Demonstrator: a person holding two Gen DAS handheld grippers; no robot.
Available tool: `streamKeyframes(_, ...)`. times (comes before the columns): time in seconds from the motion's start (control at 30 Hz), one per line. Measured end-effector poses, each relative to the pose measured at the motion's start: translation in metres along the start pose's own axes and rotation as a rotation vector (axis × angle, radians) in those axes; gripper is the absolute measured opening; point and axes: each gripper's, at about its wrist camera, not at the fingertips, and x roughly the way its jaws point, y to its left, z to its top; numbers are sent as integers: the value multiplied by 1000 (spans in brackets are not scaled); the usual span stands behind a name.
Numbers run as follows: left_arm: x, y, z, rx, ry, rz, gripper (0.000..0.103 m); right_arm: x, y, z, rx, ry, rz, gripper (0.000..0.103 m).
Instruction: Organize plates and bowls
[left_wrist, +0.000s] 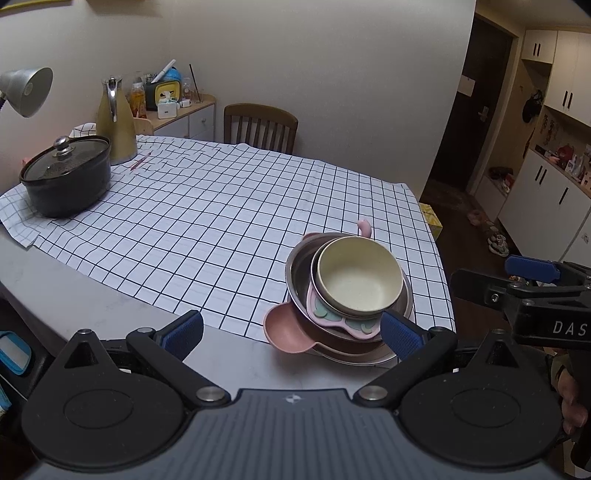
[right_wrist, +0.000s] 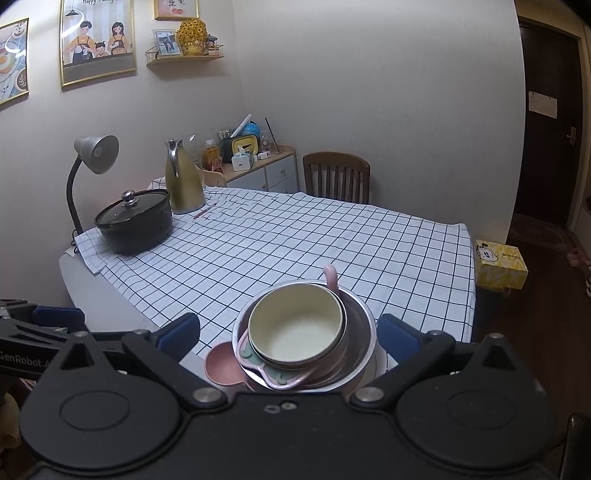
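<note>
Cream bowl (right_wrist: 295, 328) tops your stack, nested in a steel bowl (right_wrist: 356, 332) with a pink divided plate (right_wrist: 273, 376) (a pink scoop-shaped dish (right_wrist: 221, 365) pokes out left) at the near edge of the checked tablecloth (right_wrist: 295, 236). Your left gripper (left_wrist: 291, 332) and right gripper (right_wrist: 288, 332) both hang with fingers spread apart, holding nothing.

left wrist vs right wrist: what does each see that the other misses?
Left wrist only: the white cabinets along the far right wall, shoes on the floor, and the right tongs seen from the side.

Right wrist only: framed pictures and a small wall shelf above the table, and the lamp's gooseneck.

Both: the stacked bowls topped by the cream bowl, black lidded pot, gold jug, checked tablecloth, wooden chair. Both tongs open, empty.
</note>
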Motion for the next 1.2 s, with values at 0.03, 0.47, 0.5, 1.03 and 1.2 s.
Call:
streamKeyframes(0.03,0,0,0,-1,0,-2,103,0,0,0,-1,0,-1,103)
streamKeyframes(0.47,-5,3,1,-13,-23,-15,103,0,5,1,-23,6,-24,103)
streamKeyframes(0.5,-5,3,1,-10,-25,-12,103,-1,5,1,-24,5,-24,103)
streamKeyframes(1.03,-5,-3,0,8,-18,-28,103,-5,6,-3,-21,7,-29,103)
streamKeyframes(1.2,-4,-5,0,10,-10,-30,103,-7,5,-5,-16,6,-30,103)
